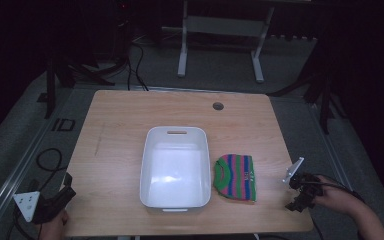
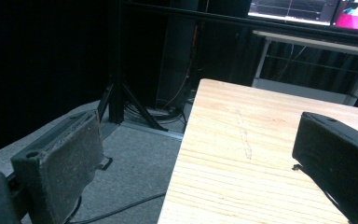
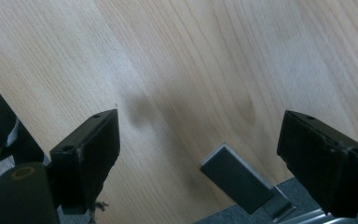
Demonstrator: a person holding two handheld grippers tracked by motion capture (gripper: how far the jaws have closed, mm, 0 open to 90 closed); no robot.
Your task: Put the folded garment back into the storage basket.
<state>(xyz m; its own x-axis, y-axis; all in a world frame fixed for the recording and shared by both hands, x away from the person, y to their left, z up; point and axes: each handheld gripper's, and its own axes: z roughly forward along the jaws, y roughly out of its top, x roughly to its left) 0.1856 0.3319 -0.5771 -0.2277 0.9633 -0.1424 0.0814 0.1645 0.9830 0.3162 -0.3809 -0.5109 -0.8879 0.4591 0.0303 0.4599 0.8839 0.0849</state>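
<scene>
White tub [image 1: 175, 196] beside striped knit [image 1: 236, 177]

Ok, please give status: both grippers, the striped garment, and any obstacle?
Left gripper open, at table's near left corner. Right gripper open, empty, near right edge. Striped garment folded, beside white tub. Nothing between.

The high view looks forward and down from above the near side, taking in the whole wooden surface [image 1: 120, 125] from well back. The left gripper view sits low at the surface's near left corner [image 2: 242, 163], facing along its left edge toward the dark room beyond. The right gripper view points steeply down, close over the wood [image 3: 191, 70] at an edge. All three share that surface.
</scene>
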